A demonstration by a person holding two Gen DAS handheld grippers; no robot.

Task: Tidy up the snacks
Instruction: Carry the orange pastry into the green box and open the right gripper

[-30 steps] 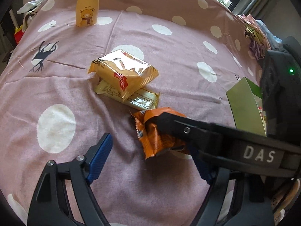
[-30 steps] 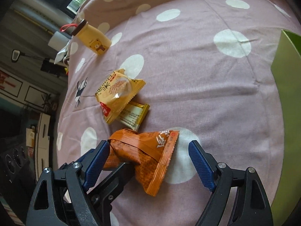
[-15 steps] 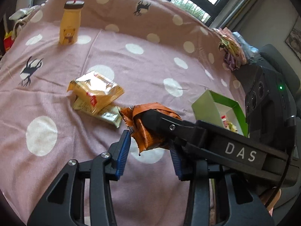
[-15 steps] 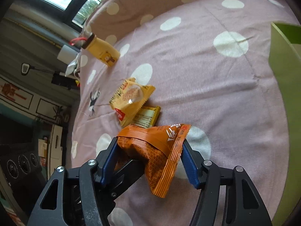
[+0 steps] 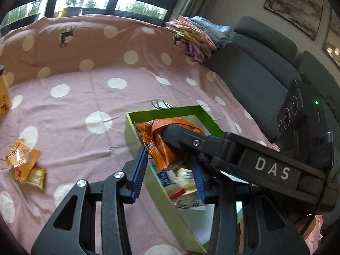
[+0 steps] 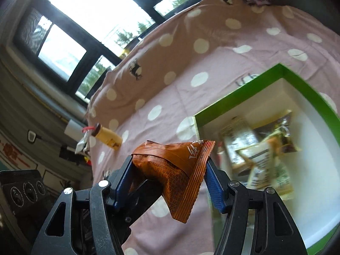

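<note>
The green box (image 5: 136,144) sits on the pink dotted cloth (image 5: 89,89) (over a bed or a worktop, I cannot tell which), open-topped and already holding several wrapped snacks. It lies ahead and to the right of both tongs. The orange snack packet (image 6: 180,167) hangs above the cloth near the box's left wall, its long axis slanting down. The right tongs (image 6: 167,180) clamp it across its width; the left tongs (image 5: 170,170) squeeze its other end. Judging by the right view, the packet must travel rightward over the rim.

Blurred packets (image 6: 257,148) inside green box (image 6: 240,93), labels unreadable
</note>
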